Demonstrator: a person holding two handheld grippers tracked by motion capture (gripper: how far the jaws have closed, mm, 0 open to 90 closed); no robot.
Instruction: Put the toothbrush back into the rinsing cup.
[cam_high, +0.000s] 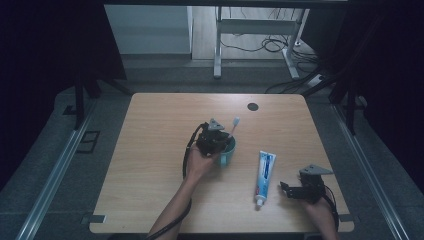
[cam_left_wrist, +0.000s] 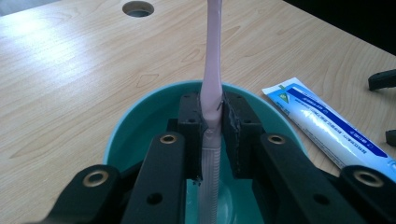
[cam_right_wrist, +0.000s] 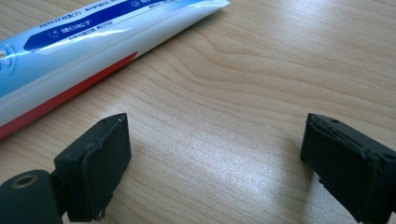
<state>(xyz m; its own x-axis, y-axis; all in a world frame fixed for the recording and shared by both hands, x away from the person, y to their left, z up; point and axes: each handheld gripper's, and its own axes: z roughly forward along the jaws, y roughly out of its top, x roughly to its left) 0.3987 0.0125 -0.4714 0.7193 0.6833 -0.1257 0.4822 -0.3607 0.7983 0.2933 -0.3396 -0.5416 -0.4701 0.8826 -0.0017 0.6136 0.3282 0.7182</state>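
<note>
Over teal cup (cam_left_wrist: 140, 116), left gripper (cam_left_wrist: 212, 121) clamps pink toothbrush (cam_left_wrist: 211, 79) upright. Right gripper (cam_right_wrist: 215, 158) rests open on table (cam_right_wrist: 261, 70), near toothpaste tube (cam_right_wrist: 70, 51).

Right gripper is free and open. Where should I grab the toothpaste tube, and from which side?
Take the toothpaste tube across its flat mid-body, coming down from above with the right gripper, jaws spanning its width. It lies flat on the table, cap toward the person, so its long edges are exposed. The body is wide and probably soft, so close gently. The gripper sits just beside it.
</note>
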